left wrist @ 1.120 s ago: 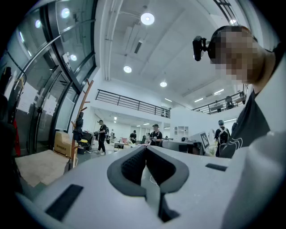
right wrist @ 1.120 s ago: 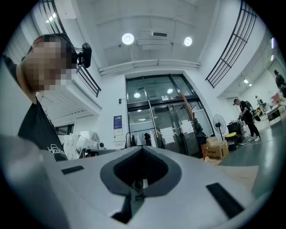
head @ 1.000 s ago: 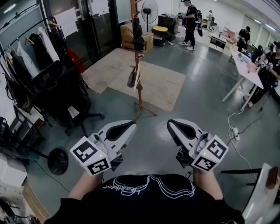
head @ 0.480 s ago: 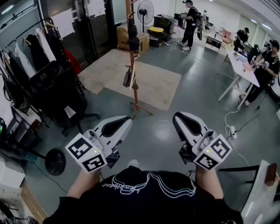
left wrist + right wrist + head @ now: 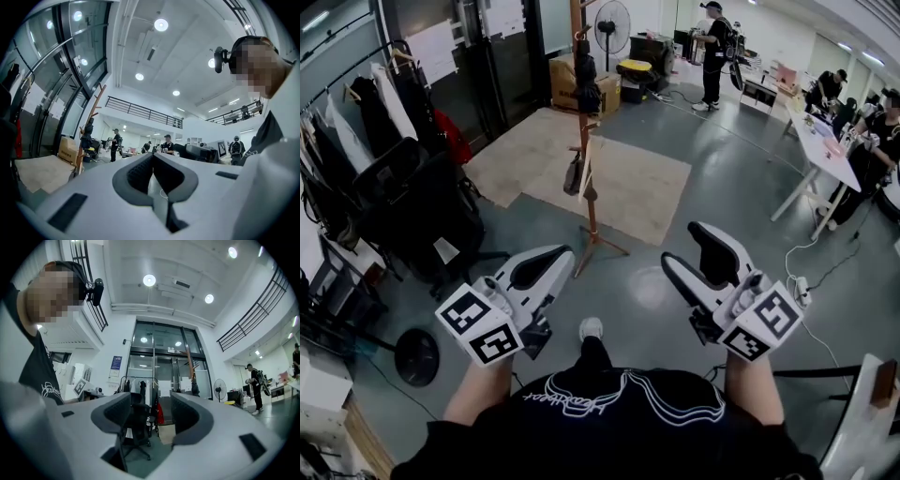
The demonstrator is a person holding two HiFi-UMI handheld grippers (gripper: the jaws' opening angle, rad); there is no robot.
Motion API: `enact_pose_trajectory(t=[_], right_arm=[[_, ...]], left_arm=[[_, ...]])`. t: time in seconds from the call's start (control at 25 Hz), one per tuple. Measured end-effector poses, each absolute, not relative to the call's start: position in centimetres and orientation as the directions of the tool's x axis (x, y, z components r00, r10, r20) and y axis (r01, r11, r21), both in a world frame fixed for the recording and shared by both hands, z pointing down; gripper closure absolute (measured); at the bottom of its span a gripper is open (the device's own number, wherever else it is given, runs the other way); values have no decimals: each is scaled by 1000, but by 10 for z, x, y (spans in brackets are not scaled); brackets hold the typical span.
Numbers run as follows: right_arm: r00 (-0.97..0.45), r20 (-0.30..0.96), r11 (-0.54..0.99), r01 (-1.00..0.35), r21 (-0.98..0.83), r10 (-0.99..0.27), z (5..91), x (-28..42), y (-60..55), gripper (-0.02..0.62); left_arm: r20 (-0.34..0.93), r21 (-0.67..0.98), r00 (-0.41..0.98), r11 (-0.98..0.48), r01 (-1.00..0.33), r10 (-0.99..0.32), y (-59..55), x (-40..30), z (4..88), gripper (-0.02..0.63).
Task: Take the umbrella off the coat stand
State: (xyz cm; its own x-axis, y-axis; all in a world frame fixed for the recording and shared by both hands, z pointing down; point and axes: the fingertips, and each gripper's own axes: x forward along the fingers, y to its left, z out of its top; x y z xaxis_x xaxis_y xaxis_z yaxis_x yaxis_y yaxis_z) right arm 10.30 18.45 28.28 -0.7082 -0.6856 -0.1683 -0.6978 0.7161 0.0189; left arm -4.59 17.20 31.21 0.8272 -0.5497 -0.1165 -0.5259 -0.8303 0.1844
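The wooden coat stand [image 5: 588, 187] rises from a beige floor mat [image 5: 642, 183], a few steps ahead of me. A black folded umbrella [image 5: 585, 80] hangs high on it, and a smaller dark item [image 5: 575, 174] hangs lower. The stand [image 5: 89, 124] also shows far left in the left gripper view, and the stand [image 5: 189, 366] shows by the glass doors in the right gripper view. My left gripper [image 5: 564, 257] is shut and empty. My right gripper [image 5: 682, 246] is open, its jaws opening, with nothing between them. Both are well short of the stand.
A clothes rack [image 5: 356, 103] of dark garments and a black office chair [image 5: 422, 211] stand at the left. Cardboard boxes [image 5: 567, 80] and a fan [image 5: 614, 21] are behind the stand. A white table [image 5: 825, 150] with people is at the right. A power strip [image 5: 798, 284] lies on the floor.
The right gripper's jaws have opened from shut, and it has rolled and risen a little. Both grippers have shifted and the stand looks slightly nearer. The left gripper stays shut.
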Motion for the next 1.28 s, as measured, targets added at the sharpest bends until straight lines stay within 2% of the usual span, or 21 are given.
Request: enact_pose_trajectory(t=[0.2,0.32,0.6,0.88,1.28], right_arm=[[-699,-148,705,-709,20,-699,294,99,124,259],[-697,-139,703,-712,10,-704,300,97,78,233],[-695,-103,701,-713,-26,-711,307,74,-57,213],[-682,-75,686,-727,-34,-727,312,53,-178,209],[-683,-52,685,-728,-24,-728,318,38,-274,206]], left_arm=[[-128,200,824,-828,-524,-552,113,-53,317,600],[-125,206,822,-825,-527,-556,68,-56,320,600],[-82,239,822,-812,-533,-564,-63,-80,326,600],[-110,247,803,-799,-548,-586,-190,-109,322,600],[-89,258,815,-804,-537,-573,-279,-106,337,600]])
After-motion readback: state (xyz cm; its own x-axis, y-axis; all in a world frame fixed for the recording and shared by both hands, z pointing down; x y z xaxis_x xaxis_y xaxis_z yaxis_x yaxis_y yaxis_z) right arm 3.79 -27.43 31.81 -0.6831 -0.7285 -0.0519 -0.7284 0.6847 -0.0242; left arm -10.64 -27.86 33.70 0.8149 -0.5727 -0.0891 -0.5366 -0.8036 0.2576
